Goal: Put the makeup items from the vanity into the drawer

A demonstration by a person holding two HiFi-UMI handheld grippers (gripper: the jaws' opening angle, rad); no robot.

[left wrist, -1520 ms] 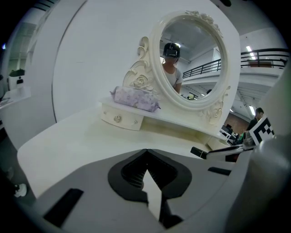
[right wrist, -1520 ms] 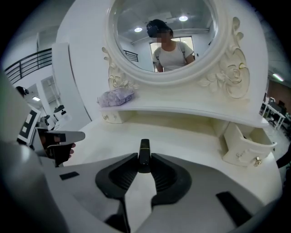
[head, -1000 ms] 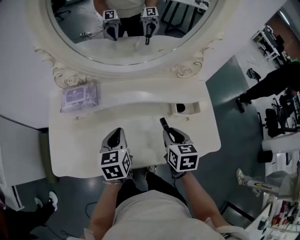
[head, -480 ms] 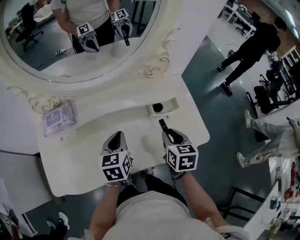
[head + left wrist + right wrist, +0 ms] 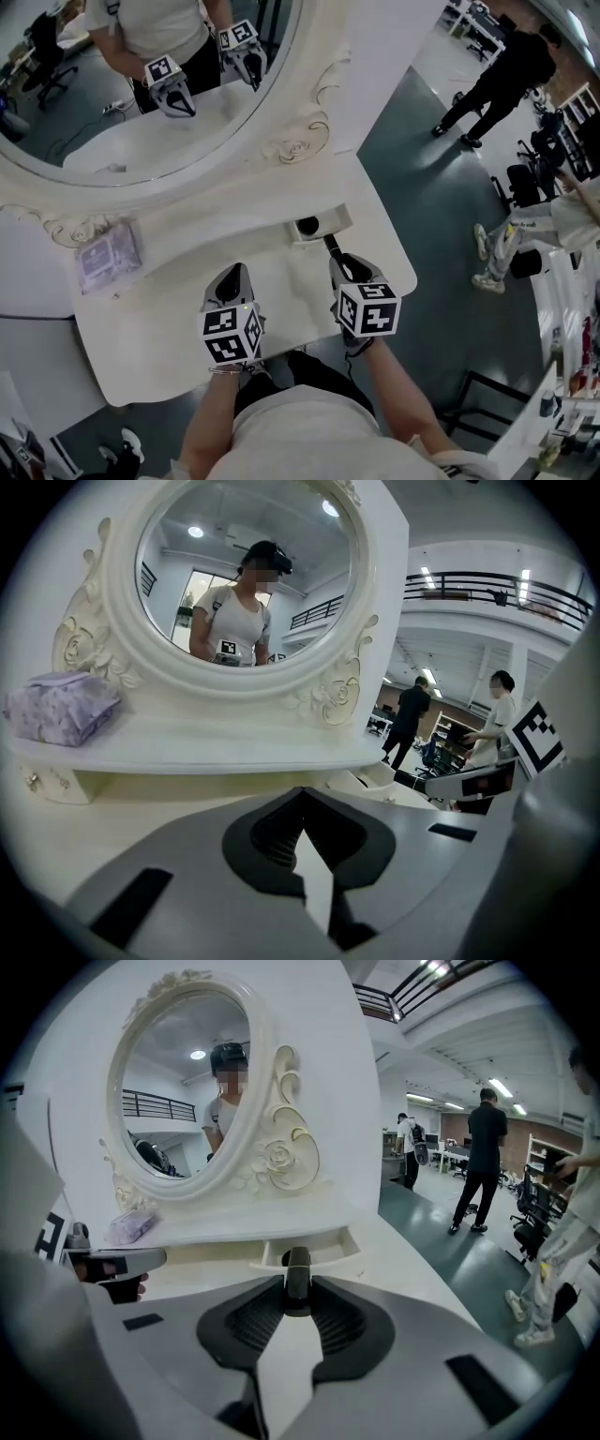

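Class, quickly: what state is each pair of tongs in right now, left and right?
Left tongs: closed, nothing between them.
Right tongs: closed on a slim dark makeup stick.

Inside the drawer (image 5: 339,221) a dark round item (image 5: 307,226) is only partly seen & can't be identified. Just in front of the drawer, the dark tube (image 5: 298,1265) has its rear end hidden betw. the pads of the right gripper (image 5: 297,1293), which is clamped on it; any label is too small to be read. Well left of the drawer, print on the purple packet (image 5: 107,255) isn't legible. Behind the drawer, the mirror (image 5: 141,112) is cut off by the top & left edges in the head view.
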